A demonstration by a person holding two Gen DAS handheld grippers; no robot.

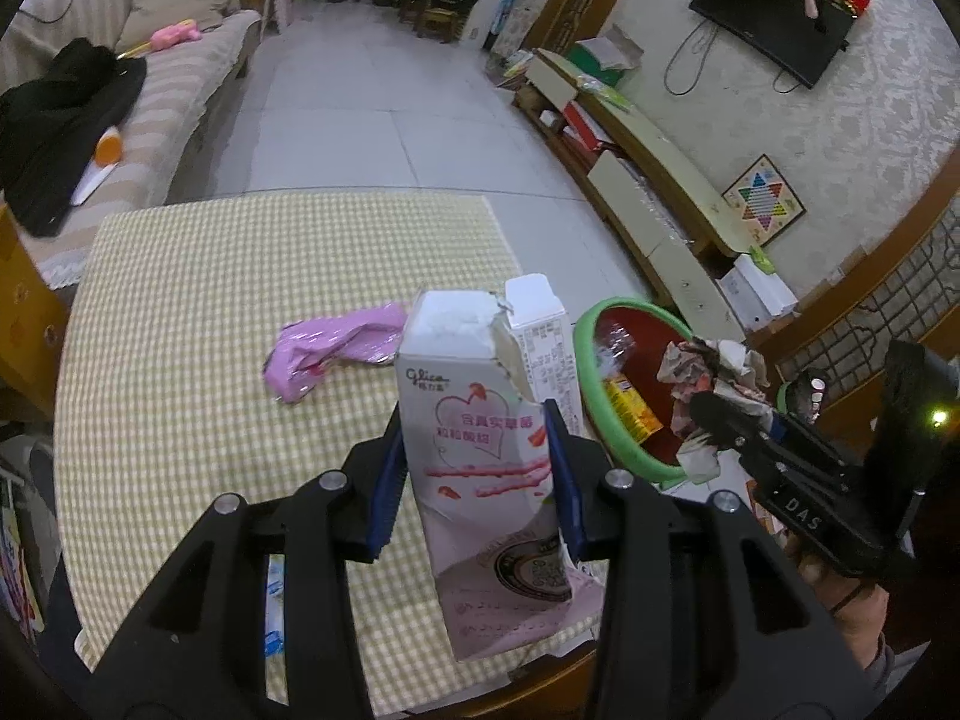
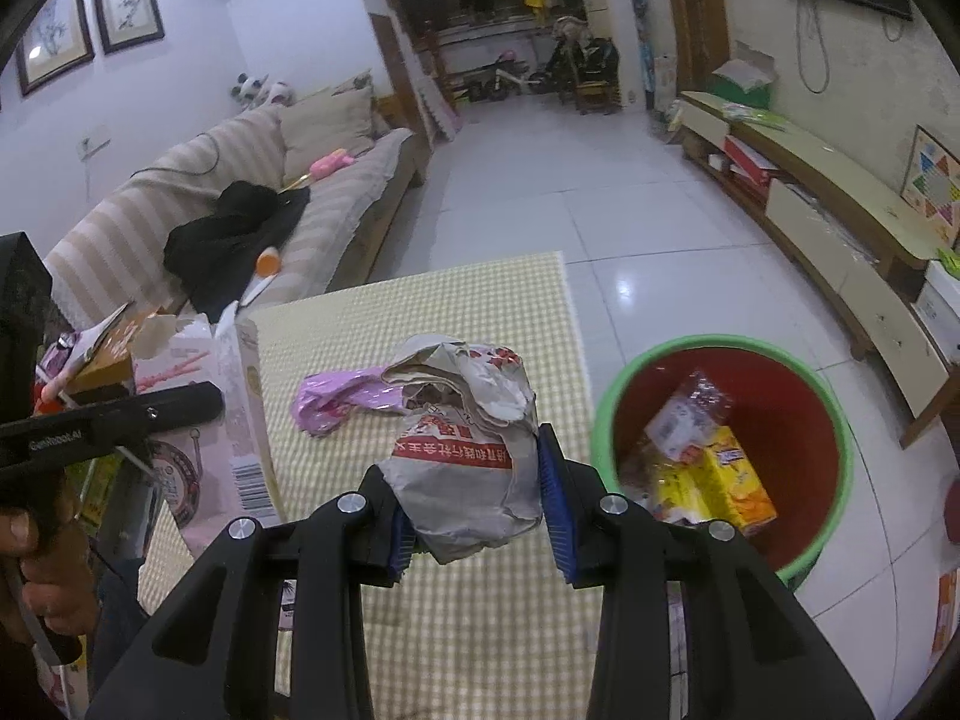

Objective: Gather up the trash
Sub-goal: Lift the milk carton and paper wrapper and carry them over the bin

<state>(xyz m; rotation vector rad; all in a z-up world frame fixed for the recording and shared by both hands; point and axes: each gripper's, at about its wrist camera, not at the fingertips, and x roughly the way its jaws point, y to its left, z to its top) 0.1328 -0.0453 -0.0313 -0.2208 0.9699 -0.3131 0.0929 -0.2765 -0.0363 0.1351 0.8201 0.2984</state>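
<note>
- Currently, a yellow box point(image 2: 729, 483) and wrappers are contained in the green-rimmed red bin point(image 2: 837, 414).
- A torn carton point(image 1: 480, 420) is clamped by the left gripper point(image 1: 474, 474).
- Crumpled paper point(image 2: 468, 438) is clamped by the right gripper point(image 2: 474, 510).

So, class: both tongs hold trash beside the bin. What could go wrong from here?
1. The crumpled grey newspaper ball bulges past the right tongs and may slip before reaching the green-rimmed red bin.
2. The torn pink-and-white snack carton in the left tongs is tall and could catch the bin's rim.
</note>
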